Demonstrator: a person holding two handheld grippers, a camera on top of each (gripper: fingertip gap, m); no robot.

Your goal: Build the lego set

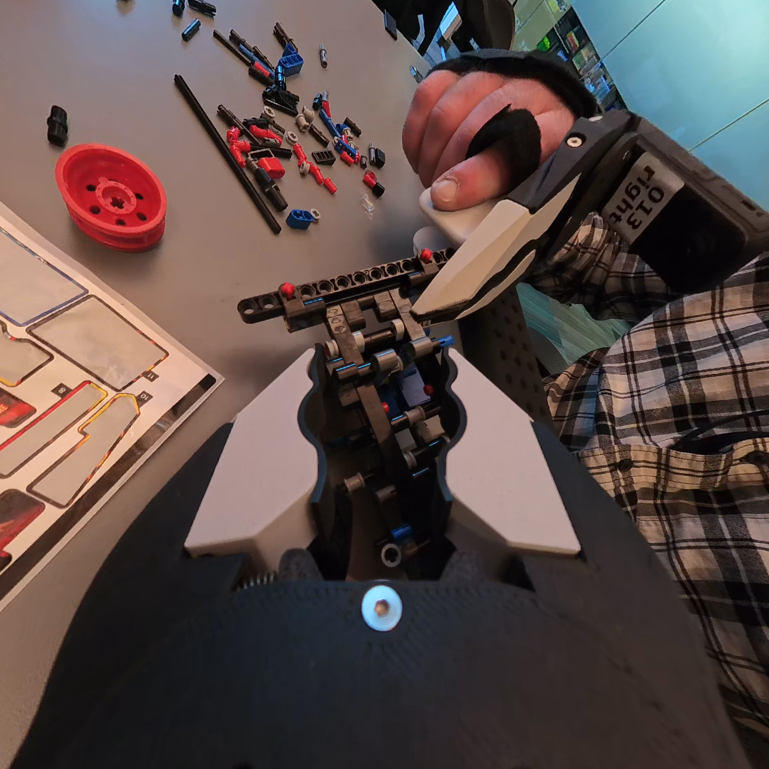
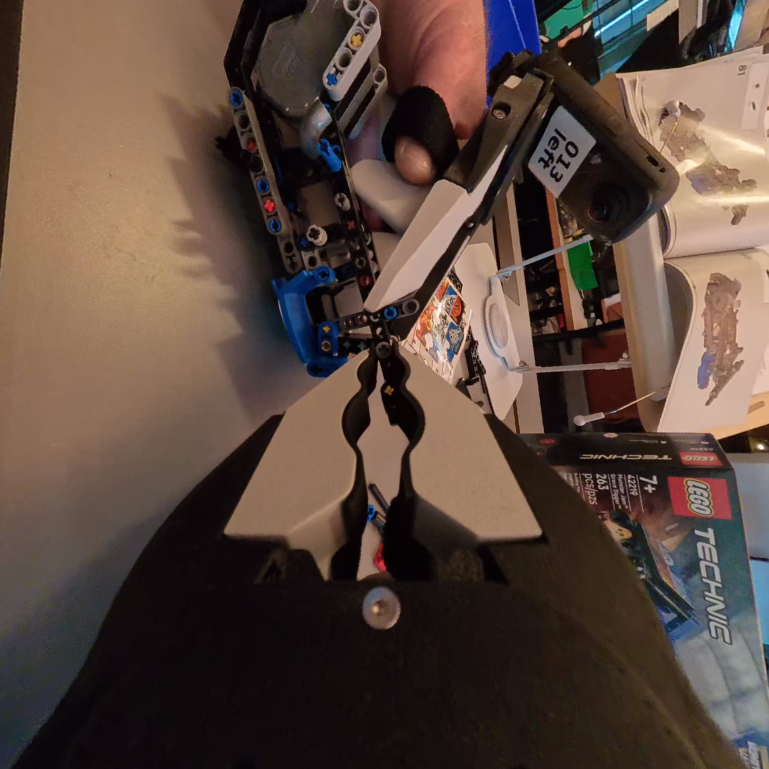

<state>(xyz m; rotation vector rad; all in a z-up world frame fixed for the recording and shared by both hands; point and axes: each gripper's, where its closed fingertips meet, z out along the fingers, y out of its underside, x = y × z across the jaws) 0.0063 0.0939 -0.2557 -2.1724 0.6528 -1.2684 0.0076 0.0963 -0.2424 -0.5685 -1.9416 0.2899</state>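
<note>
- The half-built lego chassis (image 1: 387, 399) is clamped lengthwise between the fingers of the left gripper (image 1: 380, 353), held up above the grey table (image 1: 125, 104); the fingers are spread about as wide as the frame.
- A long black holed beam (image 1: 345, 283) is seen across the far end of the chassis, with red pins poking out of it.
- The right gripper (image 2: 380, 353) is nearly closed on a thin black lego piece (image 2: 389, 387), its tip touching the model's blue end (image 2: 297, 316).
- In the left wrist view, the right gripper's white finger (image 1: 453, 283) is pressed up against the beam's right end, and that corner is hidden by it.
- A red wheel rim (image 1: 110, 197) is parked on the table to the left, well apart from the loose parts pile (image 1: 291, 137) farther back.
- A sticker sheet (image 1: 75, 374) is laid at the near left.
- The lego box (image 2: 674, 541) and an open instruction booklet (image 2: 715, 208) are spotted to the right in the right wrist view.
</note>
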